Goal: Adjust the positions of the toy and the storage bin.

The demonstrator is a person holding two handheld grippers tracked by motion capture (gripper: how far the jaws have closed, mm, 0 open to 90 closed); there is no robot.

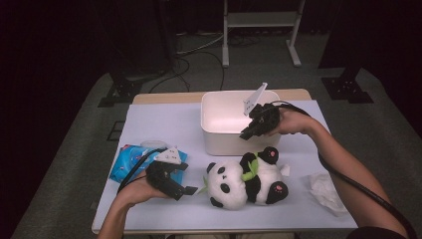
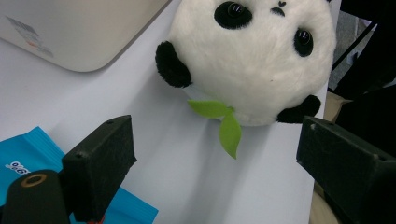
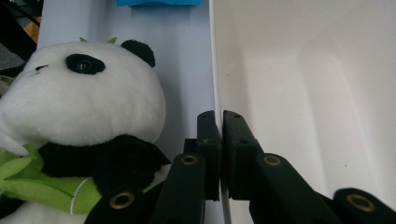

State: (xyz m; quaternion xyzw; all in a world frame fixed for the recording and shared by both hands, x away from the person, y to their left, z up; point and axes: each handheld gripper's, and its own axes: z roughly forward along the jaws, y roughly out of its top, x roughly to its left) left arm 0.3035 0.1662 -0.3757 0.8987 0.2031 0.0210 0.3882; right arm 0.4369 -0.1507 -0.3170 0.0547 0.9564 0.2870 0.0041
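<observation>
A white plastic bin stands at the back middle of the table. My right gripper is shut on its front rim, one jaw inside the wall and one outside; the right gripper view shows the jaws pinching the thin bin wall. A panda plush holding green leaves lies on its back in front of the bin. My left gripper rests open just left of the panda's head. In the left gripper view the jaws stand wide apart, short of the panda, with nothing between them.
A blue wipes pack lies at the left, behind my left hand. A crumpled white tissue sits at the right near the table's front edge. The table has a pale lilac cover. Dark floor, cables and stands lie beyond.
</observation>
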